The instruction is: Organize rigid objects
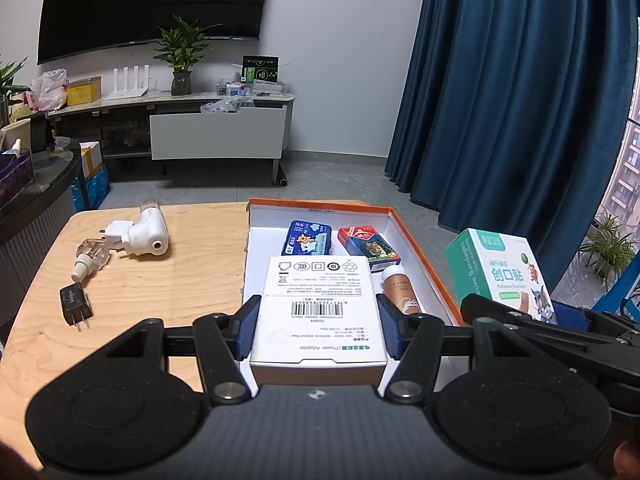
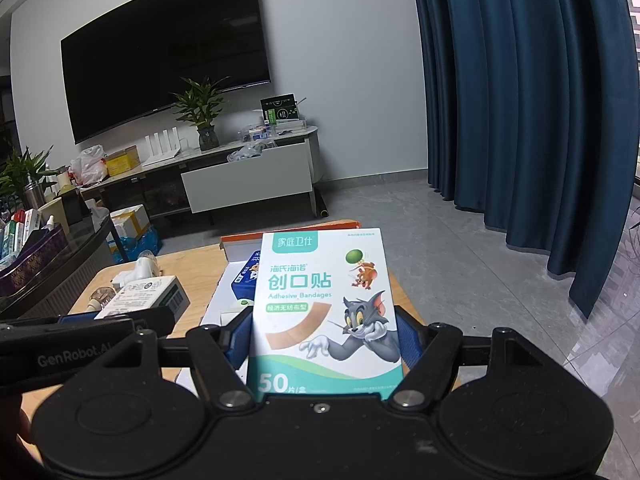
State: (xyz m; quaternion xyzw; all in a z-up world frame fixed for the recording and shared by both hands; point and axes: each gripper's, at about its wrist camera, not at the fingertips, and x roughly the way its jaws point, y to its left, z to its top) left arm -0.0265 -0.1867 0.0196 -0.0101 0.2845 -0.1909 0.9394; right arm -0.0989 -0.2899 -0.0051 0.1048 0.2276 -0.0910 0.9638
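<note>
My left gripper [image 1: 318,330] is shut on a white power adapter box [image 1: 320,300] and holds it over the near end of the orange-rimmed tray [image 1: 420,248]. In the tray lie a blue tin [image 1: 310,238], a red and blue card box [image 1: 366,242] and a small brown bottle [image 1: 400,288]. My right gripper [image 2: 324,344] is shut on an adhesive bandage box [image 2: 324,304], held upright to the right of the tray; the bandage box also shows in the left wrist view [image 1: 500,272].
On the wooden table [image 1: 192,280] left of the tray lie a white plug-in device [image 1: 142,232], a clear small bottle [image 1: 92,258] and a black plug adapter [image 1: 74,304]. A dark counter stands at the left, a TV cabinet behind, blue curtains at the right.
</note>
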